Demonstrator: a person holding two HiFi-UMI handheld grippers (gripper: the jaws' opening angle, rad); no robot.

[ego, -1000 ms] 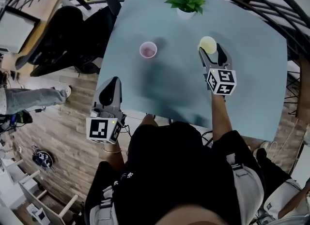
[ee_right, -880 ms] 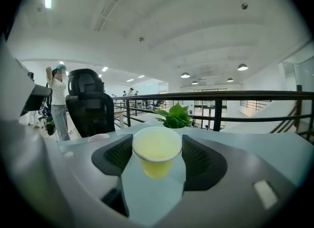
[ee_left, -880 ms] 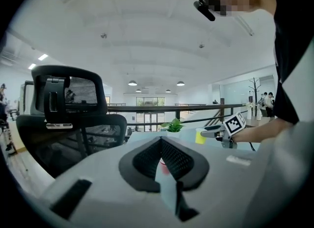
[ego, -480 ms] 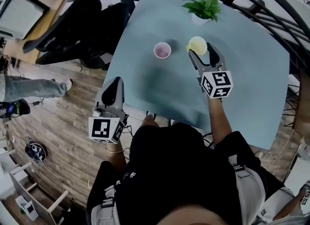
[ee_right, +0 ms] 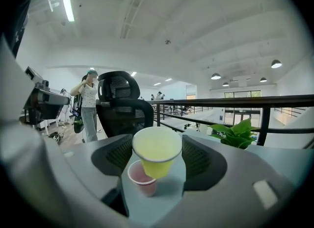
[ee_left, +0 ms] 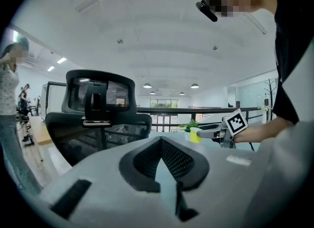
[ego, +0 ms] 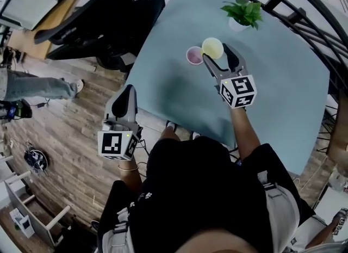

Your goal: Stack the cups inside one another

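Both jaws of the right gripper (ego: pixel 216 57) are closed on the yellow cup (ego: pixel 212 47), which is held upright above the table (ego: pixel 179 94). The pink cup (ego: pixel 194 55) stands mouth up just below and slightly to its left, so I judge a small leftward shift, then a straight lowering. The left gripper (ego: pixel 124 102), tips together and empty, is well apart.

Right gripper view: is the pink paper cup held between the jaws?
No: the right gripper grips the yellow paper cup; the pink paper cup stands free on the table.
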